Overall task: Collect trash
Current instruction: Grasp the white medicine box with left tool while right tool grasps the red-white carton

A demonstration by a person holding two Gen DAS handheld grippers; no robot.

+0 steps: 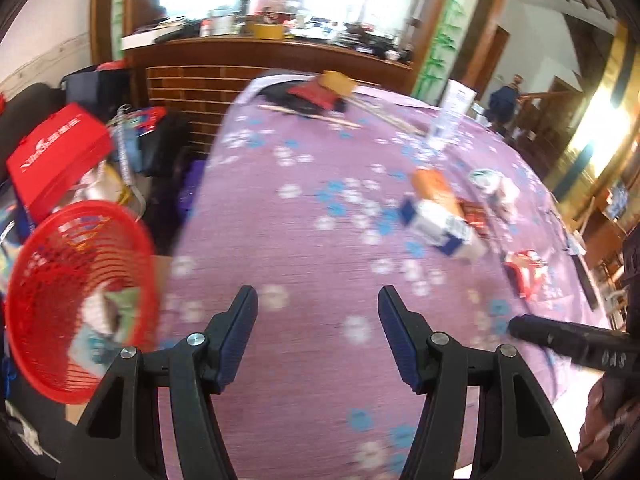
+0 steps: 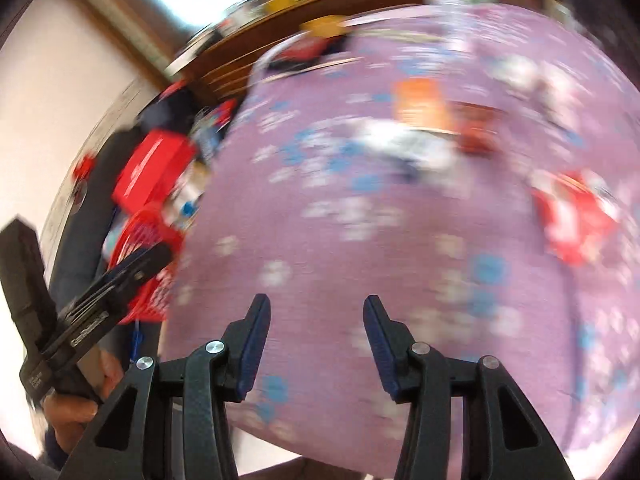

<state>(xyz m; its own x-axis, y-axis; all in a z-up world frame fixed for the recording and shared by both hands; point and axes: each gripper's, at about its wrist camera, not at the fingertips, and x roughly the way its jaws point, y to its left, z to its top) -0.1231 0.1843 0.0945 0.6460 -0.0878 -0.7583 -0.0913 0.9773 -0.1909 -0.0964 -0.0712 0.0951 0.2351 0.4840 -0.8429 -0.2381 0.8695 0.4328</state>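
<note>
At the far left, off the edge of the purple flowered tablecloth (image 1: 312,240), hangs a red plastic mesh basket (image 1: 76,300) with some pale crumpled scraps already lying in its bottom. This basket is the landmark. Just right of it, the left gripper (image 1: 318,308) hovers over bare cloth with its jaws spread wide and nothing between them. Further right of the basket, near the middle of the cloth, lies a white and blue carton (image 1: 444,226) on its side, with an orange packet (image 1: 434,188) touching its far edge. Well right of the basket, near the cloth's right edge, lies a red and white wrapper (image 1: 526,270). The right gripper (image 2: 316,320) is likewise spread wide and empty, over cloth short of these pieces; its view is badly smeared.

The step in hand seems to be reaching for the next piece. To do it well, I would slow the tool first, approach the carton across its narrow sides, close firmly without crushing, then carry it left and release it fully above the basket's mouth.
</note>
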